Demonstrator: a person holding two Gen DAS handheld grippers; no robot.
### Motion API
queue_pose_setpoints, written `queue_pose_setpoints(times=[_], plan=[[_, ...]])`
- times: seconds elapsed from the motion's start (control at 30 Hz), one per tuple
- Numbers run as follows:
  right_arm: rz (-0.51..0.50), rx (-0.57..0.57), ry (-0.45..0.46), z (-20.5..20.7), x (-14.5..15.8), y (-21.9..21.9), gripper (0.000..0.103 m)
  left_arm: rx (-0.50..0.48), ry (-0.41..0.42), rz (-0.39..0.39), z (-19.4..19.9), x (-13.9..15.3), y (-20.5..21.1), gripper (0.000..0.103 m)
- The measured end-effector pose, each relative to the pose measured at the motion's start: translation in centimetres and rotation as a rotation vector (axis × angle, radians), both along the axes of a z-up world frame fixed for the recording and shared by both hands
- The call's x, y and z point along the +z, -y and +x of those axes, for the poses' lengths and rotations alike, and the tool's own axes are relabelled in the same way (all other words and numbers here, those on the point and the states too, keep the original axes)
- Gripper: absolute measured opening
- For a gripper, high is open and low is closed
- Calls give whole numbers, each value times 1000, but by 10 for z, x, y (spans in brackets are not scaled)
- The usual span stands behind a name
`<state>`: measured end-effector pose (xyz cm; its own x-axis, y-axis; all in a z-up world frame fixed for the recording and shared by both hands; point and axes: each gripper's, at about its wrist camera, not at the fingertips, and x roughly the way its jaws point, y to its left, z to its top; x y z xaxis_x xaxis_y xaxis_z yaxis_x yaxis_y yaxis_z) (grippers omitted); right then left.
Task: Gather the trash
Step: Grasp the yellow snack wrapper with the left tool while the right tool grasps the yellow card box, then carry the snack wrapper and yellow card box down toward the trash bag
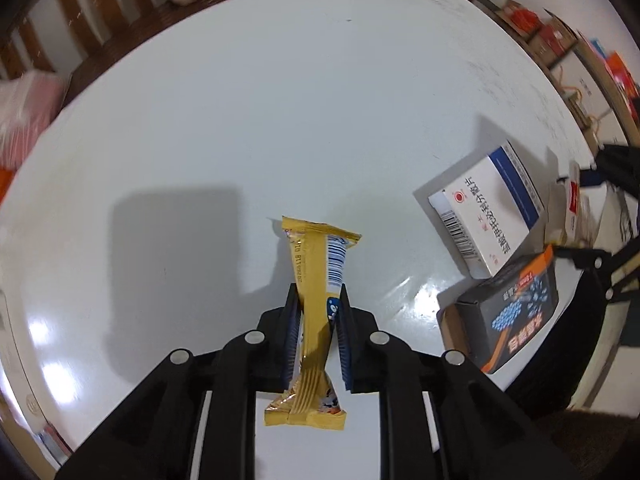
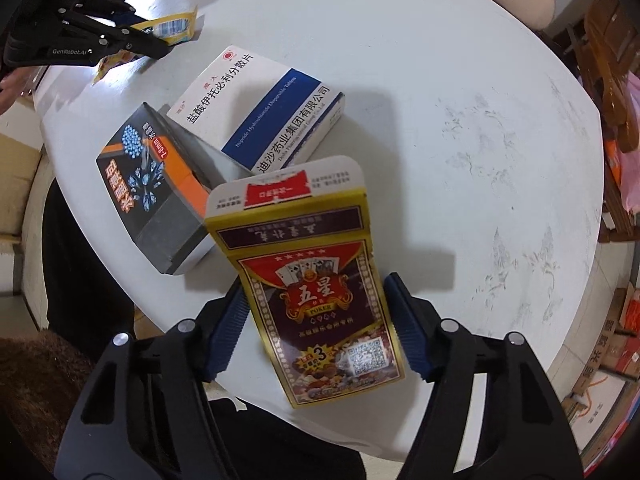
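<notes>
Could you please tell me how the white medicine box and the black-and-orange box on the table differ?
The white medicine box is flat, white with a blue band; the black-and-orange box is chunkier and dark. In the right wrist view the medicine box appears to overlap the dark box's corner. Both lie on the white table, ungripped.

Yellow wrapper (image 2: 172, 30) half hidden behind left tongs (image 2: 160, 46) (right-wrist view).

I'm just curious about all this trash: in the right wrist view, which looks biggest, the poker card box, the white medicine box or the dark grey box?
1. poker card box, though it is nearest the camera, between the right gripper's fingers.
2. white medicine box and dark grey box look alike; I won't rank them.
</notes>
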<state>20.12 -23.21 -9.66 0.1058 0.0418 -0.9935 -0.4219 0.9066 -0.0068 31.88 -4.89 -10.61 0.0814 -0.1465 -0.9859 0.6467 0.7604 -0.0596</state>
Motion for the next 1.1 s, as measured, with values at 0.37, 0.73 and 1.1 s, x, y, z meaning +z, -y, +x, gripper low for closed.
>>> queue_pose_setpoints(times=[0.37, 0.73, 1.1], plan=[[4, -124, 68, -5, 27, 17, 62, 124, 23, 22, -12, 10, -4, 14], [33, -181, 171, -21, 66, 19, 62, 152, 66, -12, -12, 38, -12, 14], [74, -164, 252, -59, 104, -5, 62, 105, 156, -55, -80, 84, -14, 14]])
